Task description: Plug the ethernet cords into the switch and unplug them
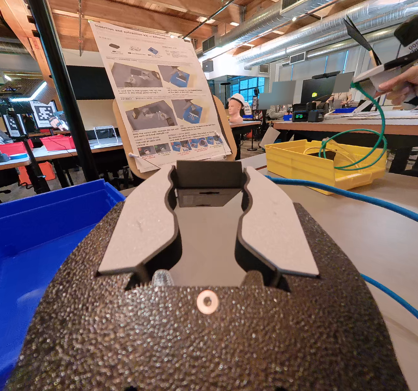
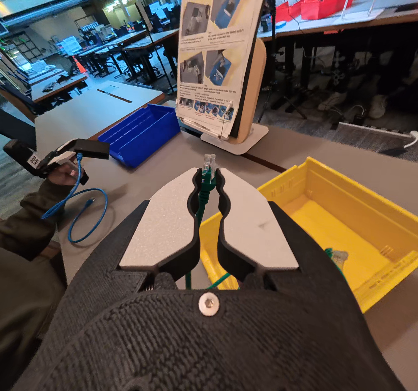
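Observation:
My left gripper (image 1: 208, 177) is shut on the black switch (image 1: 208, 174) and holds it above the table; the switch also shows at the far left of the right wrist view (image 2: 91, 148). A blue ethernet cord (image 2: 78, 201) hangs from the switch's underside and loops on the table, with its free plug lying inside the loop. My right gripper (image 2: 208, 172) is shut on the green ethernet cord (image 2: 204, 192), its clear plug (image 2: 209, 165) sticking out past the fingertips. The green cord trails down into the yellow bin (image 2: 334, 228). A whitish cord (image 1: 334, 151) lies in that bin.
A blue bin (image 2: 140, 133) stands left of an instruction sheet on a stand (image 2: 222, 59) at the table's back. The yellow bin (image 1: 316, 167) is to the right. A black pole (image 1: 56, 75) rises at back left. Other tables and red bins lie beyond.

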